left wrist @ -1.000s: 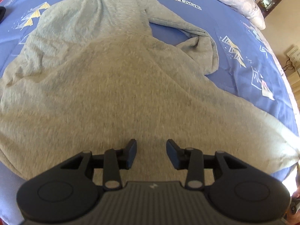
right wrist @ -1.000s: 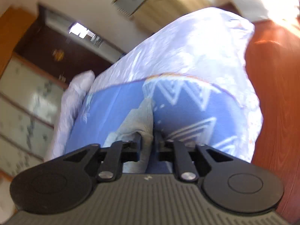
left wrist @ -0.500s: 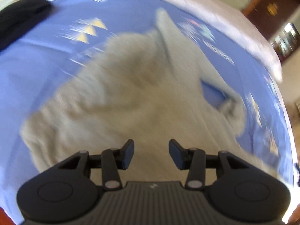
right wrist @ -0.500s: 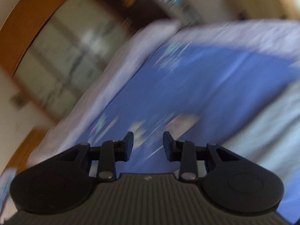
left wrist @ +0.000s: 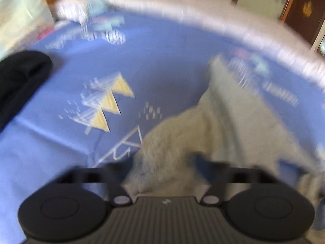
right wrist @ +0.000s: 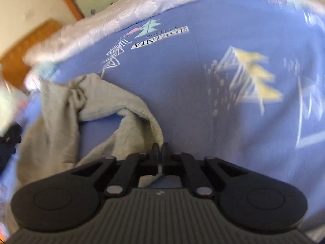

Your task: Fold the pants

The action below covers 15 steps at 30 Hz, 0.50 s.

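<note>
Jaws, right gripper (right wrist: 160, 154): pressed together, with a thin edge of the grey pants (right wrist: 113, 109) pinched between them; cloth shows both ahead of and behind the closed tips in the right wrist view.

Jaws, left gripper (left wrist: 162, 168): closing, with a thick bunch of the pants (left wrist: 221, 126) lying between them. That view is smeared, so I cannot tell whether the pads already press the fabric.

Item 1, pants: grey knit, lying rumpled on the bed (right wrist: 203, 101). From my right camera, 1 strip loops away from the pinch toward the upper left, leaving a patch of sheet showing inside the loop. From my left camera the cloth runs from the jaws up and to the right in a ridge.

Item 2, bed: blue sheet printed with triangles and lettering, pale quilted border (left wrist: 203, 16) along the far side.

Item 3, dark garment (left wrist: 18, 77): black, at the left edge of my left view, well apart from the pants. Not part of this job, as I read it.

Step in hand, my judgement: taking hold of 2 points of the pants to spread or straighten them. No fold looks made yet.

Next move, my judgement: I would confirm the left hold first, then lift and draw both hands apart to pull the loop flat. Risk: the right pinch holds only a narrow edge and may slip under tension.
</note>
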Motion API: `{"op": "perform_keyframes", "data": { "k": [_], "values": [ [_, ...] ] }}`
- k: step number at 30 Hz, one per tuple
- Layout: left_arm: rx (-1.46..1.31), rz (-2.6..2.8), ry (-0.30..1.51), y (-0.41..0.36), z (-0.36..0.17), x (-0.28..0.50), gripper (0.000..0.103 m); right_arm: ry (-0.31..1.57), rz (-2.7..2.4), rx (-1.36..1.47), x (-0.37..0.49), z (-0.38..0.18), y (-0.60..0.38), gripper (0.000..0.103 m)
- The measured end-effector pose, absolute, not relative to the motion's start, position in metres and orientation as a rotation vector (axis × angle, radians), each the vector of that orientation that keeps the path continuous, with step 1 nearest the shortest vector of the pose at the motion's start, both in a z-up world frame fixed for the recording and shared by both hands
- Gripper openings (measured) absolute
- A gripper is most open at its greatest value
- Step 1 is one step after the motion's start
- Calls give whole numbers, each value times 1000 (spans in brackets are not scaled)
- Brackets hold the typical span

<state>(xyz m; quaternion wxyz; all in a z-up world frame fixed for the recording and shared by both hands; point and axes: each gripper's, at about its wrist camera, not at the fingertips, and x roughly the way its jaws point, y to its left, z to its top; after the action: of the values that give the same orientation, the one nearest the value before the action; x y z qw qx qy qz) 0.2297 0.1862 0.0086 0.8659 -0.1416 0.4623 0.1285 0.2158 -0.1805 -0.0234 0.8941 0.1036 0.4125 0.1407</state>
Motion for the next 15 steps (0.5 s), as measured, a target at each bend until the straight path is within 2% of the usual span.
{"op": "perform_keyframes", "data": {
  "k": [2,4,9,12,15],
  "values": [
    [-333,289,988,189,0,236,19,740,234,65,224,-1,-178,4],
    [-325,278,957,186,12,225,16,577,158,-63,229,35,-186,4],
    [-403,146,839,193,57,171,16,208,-107,-252,216,120,-232,4],
    [-447,103,789,203,71,128,16,145,-212,-241,184,136,-281,4],
    [-486,68,790,211,68,87,16,178,-326,-255,134,122,-332,5]
  ]
}}
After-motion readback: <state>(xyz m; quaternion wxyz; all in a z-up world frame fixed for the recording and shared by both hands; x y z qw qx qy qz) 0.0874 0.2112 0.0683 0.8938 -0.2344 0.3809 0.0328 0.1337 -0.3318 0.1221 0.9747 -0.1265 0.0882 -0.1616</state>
